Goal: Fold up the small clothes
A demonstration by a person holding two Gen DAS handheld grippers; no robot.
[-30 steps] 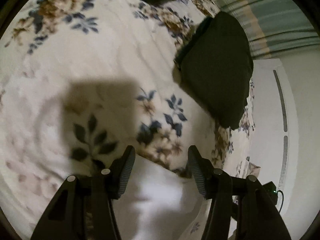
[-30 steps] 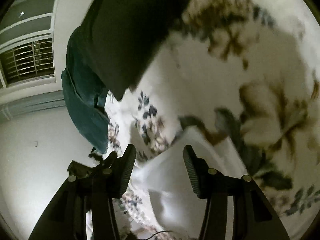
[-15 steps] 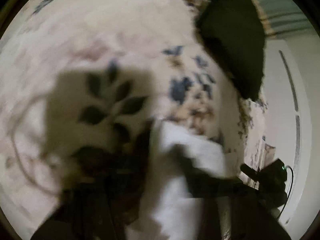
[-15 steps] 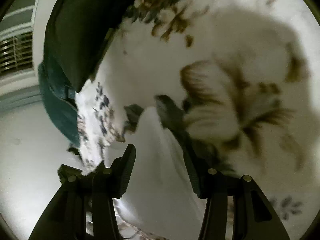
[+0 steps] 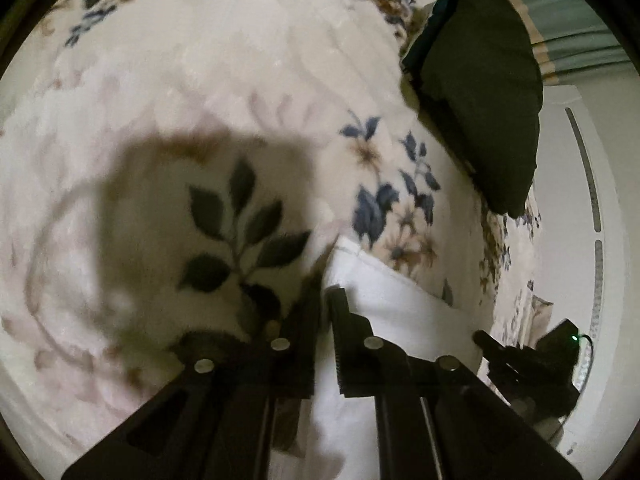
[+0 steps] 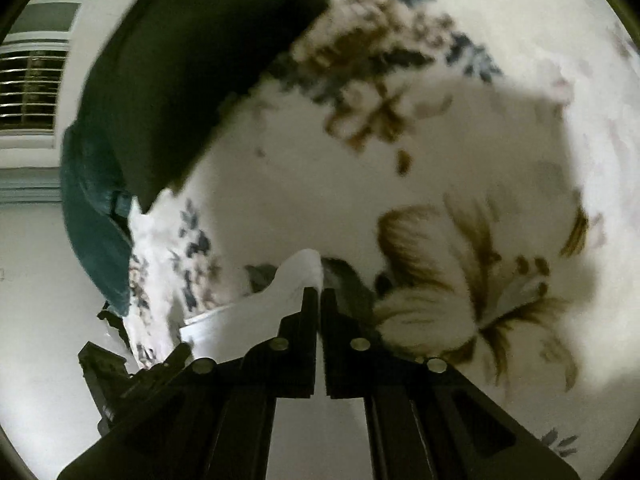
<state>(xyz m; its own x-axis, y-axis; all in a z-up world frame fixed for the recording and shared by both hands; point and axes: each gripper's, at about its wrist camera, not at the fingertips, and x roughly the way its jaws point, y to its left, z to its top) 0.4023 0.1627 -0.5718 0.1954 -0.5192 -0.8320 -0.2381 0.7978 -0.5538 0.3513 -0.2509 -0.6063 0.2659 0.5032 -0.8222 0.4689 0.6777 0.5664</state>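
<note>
A small white garment (image 5: 384, 292) lies on a floral blanket (image 5: 200, 80). My left gripper (image 5: 326, 294) is shut on the garment's near left corner, the cloth pinched between the two black fingers. In the right wrist view my right gripper (image 6: 319, 294) is shut on another corner of the white garment (image 6: 288, 284), which bunches up just past the fingertips. The right gripper (image 5: 520, 360) shows at the lower right of the left wrist view, and the left gripper (image 6: 116, 368) at the lower left of the right wrist view.
A dark folded cloth (image 5: 484, 92) lies on the blanket at the far right, with a teal garment (image 6: 92, 216) under it near the bed's edge. A white wall (image 5: 592, 200) and a window with blinds (image 6: 28, 92) lie beyond the bed.
Both grippers were open over the white garment and have closed on its corners. Both views have shifted slightly over the blanket.
</note>
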